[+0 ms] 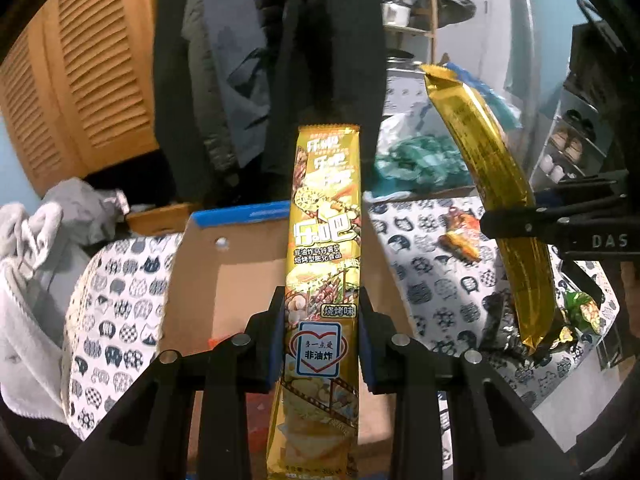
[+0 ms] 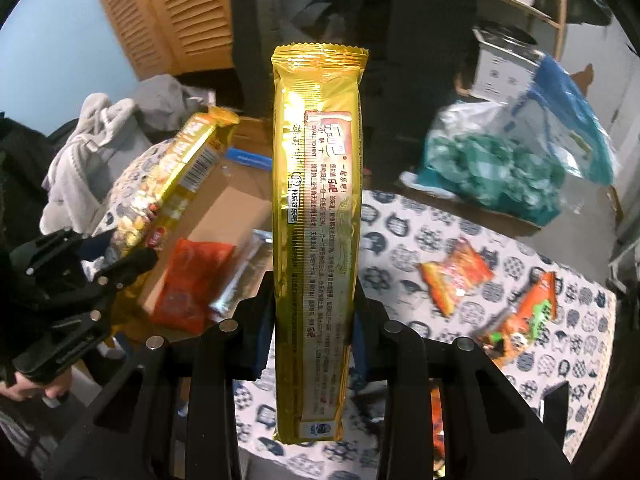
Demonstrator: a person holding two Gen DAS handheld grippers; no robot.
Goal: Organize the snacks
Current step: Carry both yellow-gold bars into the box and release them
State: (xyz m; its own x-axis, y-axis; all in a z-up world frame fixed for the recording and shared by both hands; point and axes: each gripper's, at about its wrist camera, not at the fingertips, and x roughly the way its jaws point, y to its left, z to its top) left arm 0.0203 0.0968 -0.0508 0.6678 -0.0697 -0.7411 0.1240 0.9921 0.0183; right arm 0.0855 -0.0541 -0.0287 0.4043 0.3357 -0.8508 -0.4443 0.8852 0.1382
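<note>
My left gripper is shut on a long gold chip packet and holds it upright above an open cardboard box. My right gripper is shut on a second gold chip packet, printed back facing me, also upright. In the left wrist view the right gripper and its packet show at the right. In the right wrist view the left gripper and its packet show at the left, over the box, which holds a red packet and a silver one.
Small orange snack packets lie on the cat-print cloth. A green snack lies at its right edge. A bag of teal items sits behind. Grey clothes lie at the left, dark coats hang behind.
</note>
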